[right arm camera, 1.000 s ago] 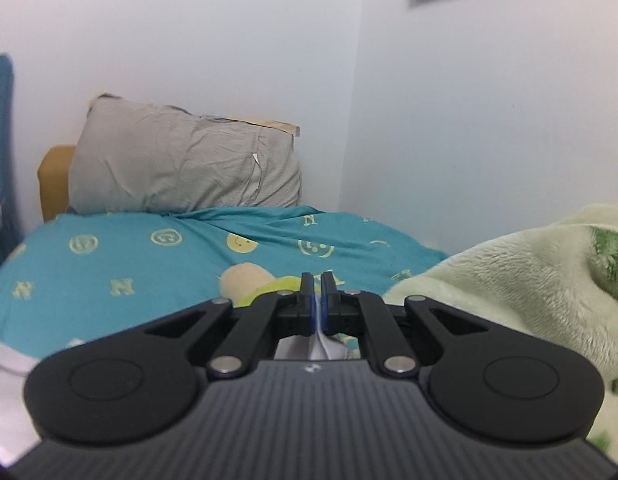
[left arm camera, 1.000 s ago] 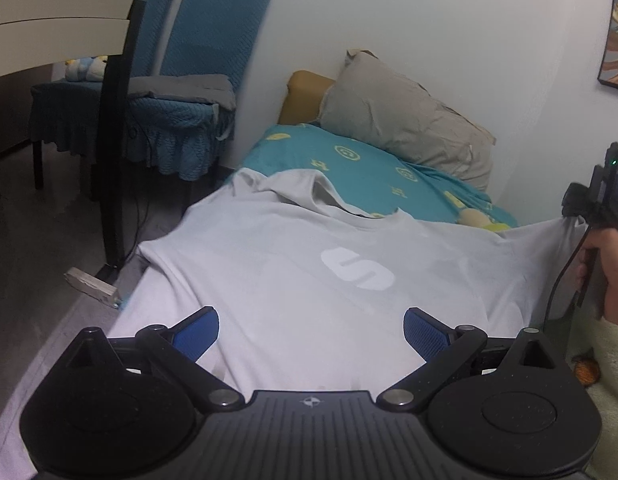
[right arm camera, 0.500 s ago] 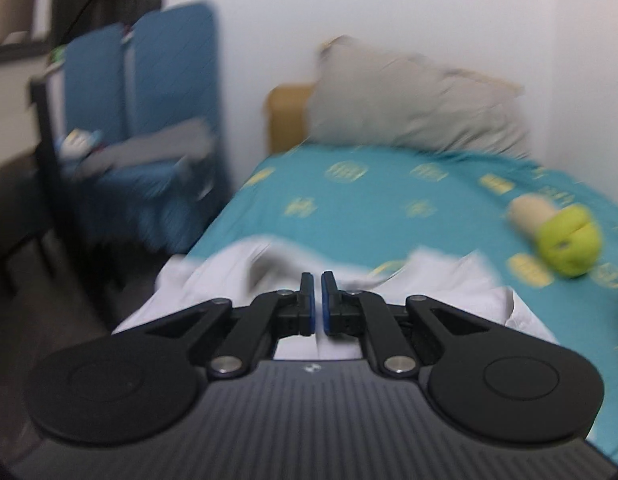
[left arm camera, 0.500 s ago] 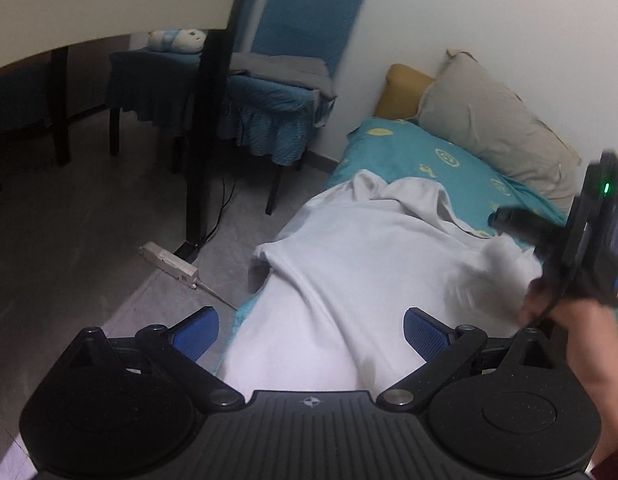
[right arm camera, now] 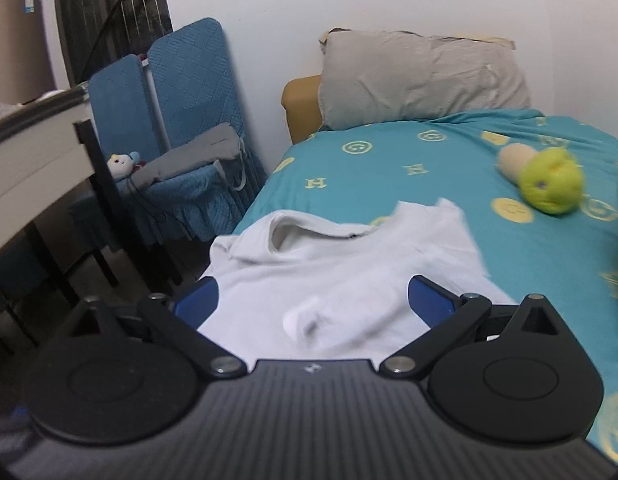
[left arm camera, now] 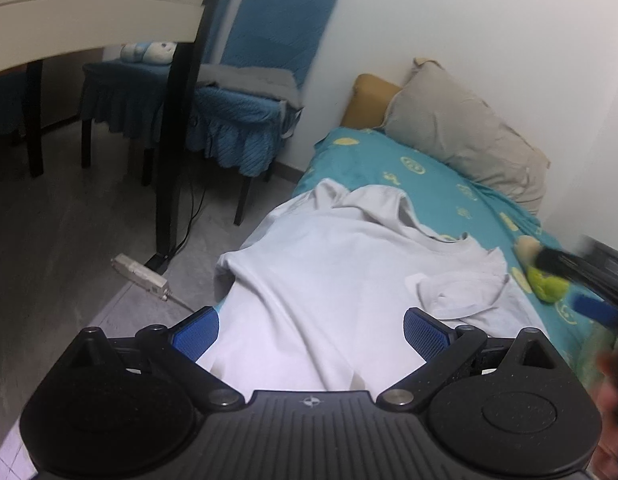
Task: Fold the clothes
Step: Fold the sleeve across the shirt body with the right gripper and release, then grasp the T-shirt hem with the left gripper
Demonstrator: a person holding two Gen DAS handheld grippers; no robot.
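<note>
Your right claw (right arm camera: 313, 304) stands spread wide with nothing pinched: its jaws have just been opening, and the white T-shirt (right arm camera: 349, 276) lies on the bed below and ahead of the blue pads (right arm camera: 429, 304), showing through the gap without touching them. Your left claw (left arm camera: 311, 332) is also wide open and empty, hanging over the shirt's lower part, the cloth passing under the gap between its pads (left arm camera: 425, 338).

The T-shirt is spread along the near side of the bed (left arm camera: 437, 184), on the teal sheet with yellow motifs, its left edge draping over the mattress side toward the floor. In the left wrist view its right sleeve (left arm camera: 457, 292) is folded inward and lies crumpled on the body of the shirt; the collar (left arm camera: 449, 245) points toward the grey pillow (left arm camera: 461, 140). The far shoulder is bunched into raised folds. A green plush toy (right arm camera: 549, 184) lies on the sheet to the shirt's right, apart from it.
</note>
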